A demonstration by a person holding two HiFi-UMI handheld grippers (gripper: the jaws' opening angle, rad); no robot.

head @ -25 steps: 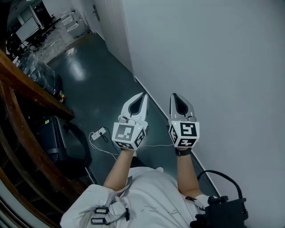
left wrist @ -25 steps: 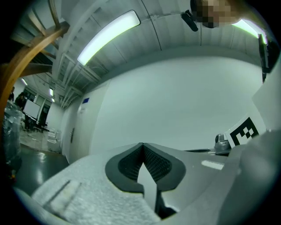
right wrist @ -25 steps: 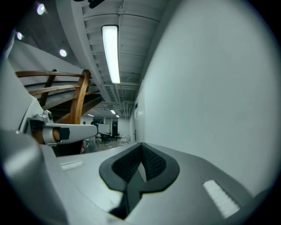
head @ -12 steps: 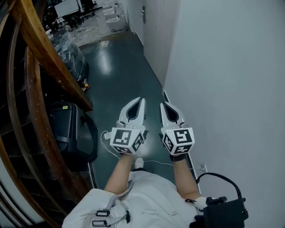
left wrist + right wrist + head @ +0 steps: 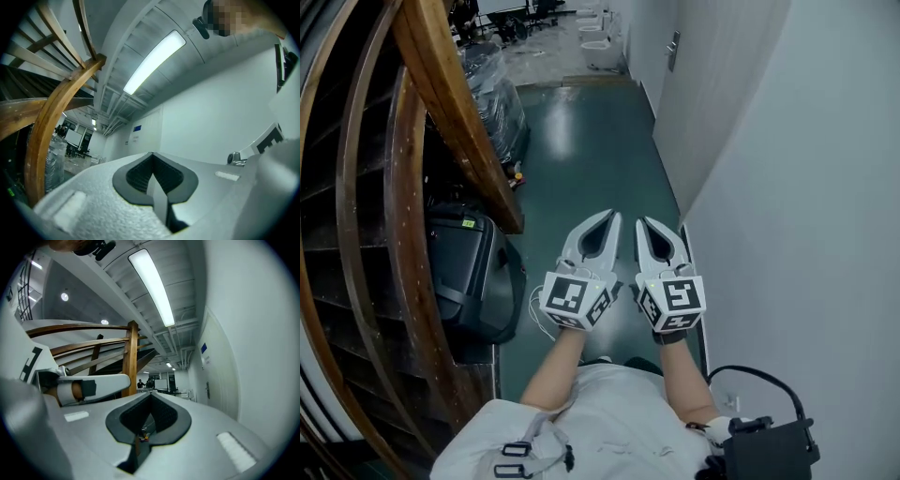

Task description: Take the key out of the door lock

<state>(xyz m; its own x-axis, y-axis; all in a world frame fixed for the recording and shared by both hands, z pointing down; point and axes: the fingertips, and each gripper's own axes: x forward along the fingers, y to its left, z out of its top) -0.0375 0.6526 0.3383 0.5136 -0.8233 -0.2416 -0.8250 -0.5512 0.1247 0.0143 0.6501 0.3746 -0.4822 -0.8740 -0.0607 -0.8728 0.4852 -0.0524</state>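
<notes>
Both grippers are held side by side at waist height over a dark green corridor floor (image 5: 591, 159). My left gripper (image 5: 605, 217) is shut with nothing in it, and so is my right gripper (image 5: 645, 225). They point down the corridor. Far ahead on the right wall is a pale door (image 5: 698, 84) with a dark handle plate (image 5: 673, 49). In the right gripper view the same door (image 5: 220, 380) and its handle (image 5: 207, 391) are small and distant. No key can be made out at this distance. In the left gripper view my left gripper (image 5: 152, 154) has its pads together.
A curved wooden stair railing (image 5: 459, 122) runs along the left. A black case (image 5: 473, 272) stands under it, with a white cable (image 5: 534, 314) on the floor beside it. Plastic-wrapped goods (image 5: 492, 89) lie farther on. A white wall (image 5: 806, 234) closes the right side.
The head view has swung to look along the corridor, bringing the far door and its handle into sight. The two grippers have drawn closer together, both still shut.
</notes>
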